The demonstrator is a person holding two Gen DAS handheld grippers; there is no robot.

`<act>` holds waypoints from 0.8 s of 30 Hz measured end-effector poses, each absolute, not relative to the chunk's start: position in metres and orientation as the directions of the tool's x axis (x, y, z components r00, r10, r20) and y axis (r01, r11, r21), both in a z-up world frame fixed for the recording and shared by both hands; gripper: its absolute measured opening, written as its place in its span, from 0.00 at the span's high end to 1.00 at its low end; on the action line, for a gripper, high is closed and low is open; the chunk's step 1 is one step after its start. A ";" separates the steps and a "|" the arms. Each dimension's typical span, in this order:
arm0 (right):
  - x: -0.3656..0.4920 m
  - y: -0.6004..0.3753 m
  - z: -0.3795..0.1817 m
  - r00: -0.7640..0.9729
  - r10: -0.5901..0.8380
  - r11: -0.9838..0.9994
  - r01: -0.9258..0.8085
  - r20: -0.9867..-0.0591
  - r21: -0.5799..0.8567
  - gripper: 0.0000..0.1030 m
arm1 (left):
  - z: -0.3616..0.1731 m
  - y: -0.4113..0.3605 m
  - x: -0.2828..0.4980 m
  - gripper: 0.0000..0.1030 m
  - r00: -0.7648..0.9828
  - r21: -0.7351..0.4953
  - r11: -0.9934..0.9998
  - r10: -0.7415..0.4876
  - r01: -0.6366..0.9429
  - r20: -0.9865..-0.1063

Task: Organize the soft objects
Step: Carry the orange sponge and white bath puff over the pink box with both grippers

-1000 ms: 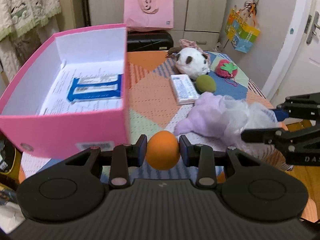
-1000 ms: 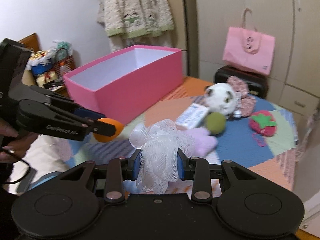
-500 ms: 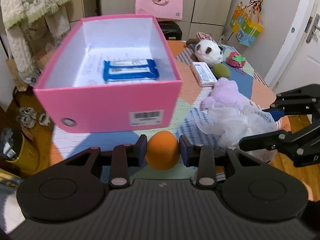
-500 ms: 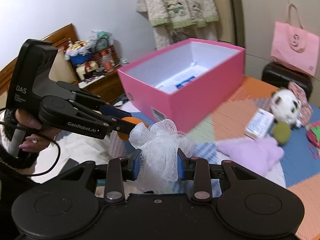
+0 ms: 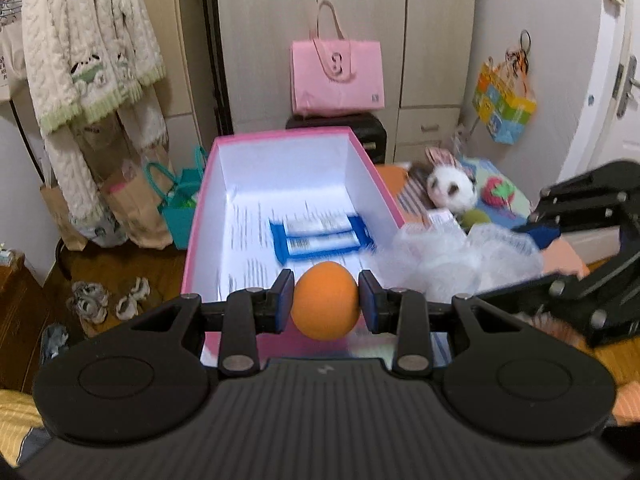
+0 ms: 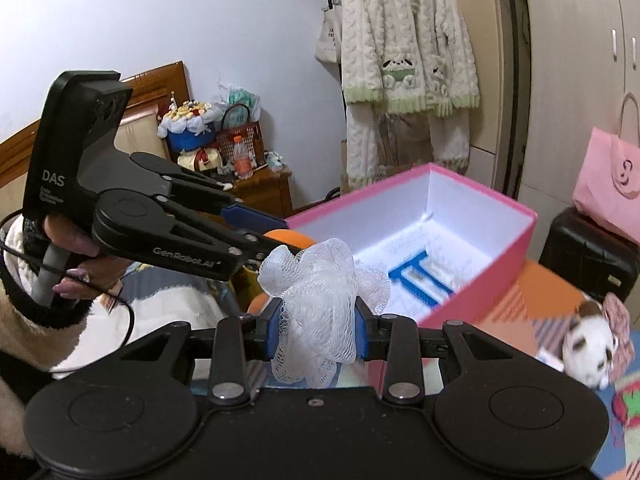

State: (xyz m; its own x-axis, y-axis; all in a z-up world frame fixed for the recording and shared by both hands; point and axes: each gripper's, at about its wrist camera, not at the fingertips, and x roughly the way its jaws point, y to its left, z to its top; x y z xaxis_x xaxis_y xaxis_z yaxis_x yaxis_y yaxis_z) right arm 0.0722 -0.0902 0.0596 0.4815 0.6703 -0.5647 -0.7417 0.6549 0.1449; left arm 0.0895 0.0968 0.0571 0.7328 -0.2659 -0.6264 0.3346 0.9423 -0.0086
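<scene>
My left gripper (image 5: 325, 304) is shut on an orange sponge egg (image 5: 325, 306) and holds it above the near end of the open pink box (image 5: 372, 172). My right gripper (image 6: 316, 328) is shut on a white mesh bath pouf (image 6: 320, 316), just outside the box's (image 6: 480, 264) near corner. The pouf also shows in the left wrist view (image 5: 460, 256), beside the box's right wall. The left gripper (image 6: 276, 240) with the orange egg (image 6: 290, 238) shows in the right wrist view. Blue packets (image 5: 320, 236) lie on the box floor.
A panda plush (image 5: 450, 190), a strawberry toy (image 5: 500, 192), a green ball (image 5: 476, 218) and a white packet lie on the patchwork table right of the box. A pink bag (image 5: 336, 76) on a black case stands behind. Cardigans hang at the left.
Both grippers have risen and swung left toward the pink box. The orange egg is now over the box's near end, and the pouf is at its right wall.
</scene>
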 end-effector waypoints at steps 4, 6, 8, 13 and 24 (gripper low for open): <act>0.100 -0.078 0.059 0.479 0.664 0.658 -0.739 -0.574 0.143 0.61 | 0.061 0.103 0.120 0.67 0.741 -0.042 0.947 -0.276 0.318 -0.612; 0.114 -0.072 0.056 0.478 0.652 0.661 -0.739 -0.589 0.133 0.61 | 0.060 0.105 0.138 0.67 0.743 -0.059 0.951 -0.274 0.302 -0.611; 0.128 -0.065 0.053 0.478 0.642 0.662 -0.740 -0.599 0.119 0.61 | 0.058 0.107 0.157 0.67 0.743 -0.074 0.955 -0.270 0.286 -0.613; 0.174 -0.050 0.045 0.510 0.582 0.695 -0.717 -0.634 0.061 0.61 | 0.048 0.106 0.206 0.67 0.727 -0.107 0.960 -0.267 0.259 -0.632; 0.263 -0.030 0.003 0.457 0.494 0.710 -0.703 -0.739 0.040 0.62 | 0.002 0.097 0.300 0.67 0.653 -0.161 0.969 -0.245 0.188 -0.717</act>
State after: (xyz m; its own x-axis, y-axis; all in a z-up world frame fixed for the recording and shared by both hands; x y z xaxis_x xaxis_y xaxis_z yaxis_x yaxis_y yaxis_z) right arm 0.2631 -0.0297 0.0030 0.4572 0.4942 -0.7394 -0.7027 0.7103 0.0402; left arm 0.2996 0.0971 0.0015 0.6527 -0.2455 -0.7168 0.1876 0.9690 -0.1610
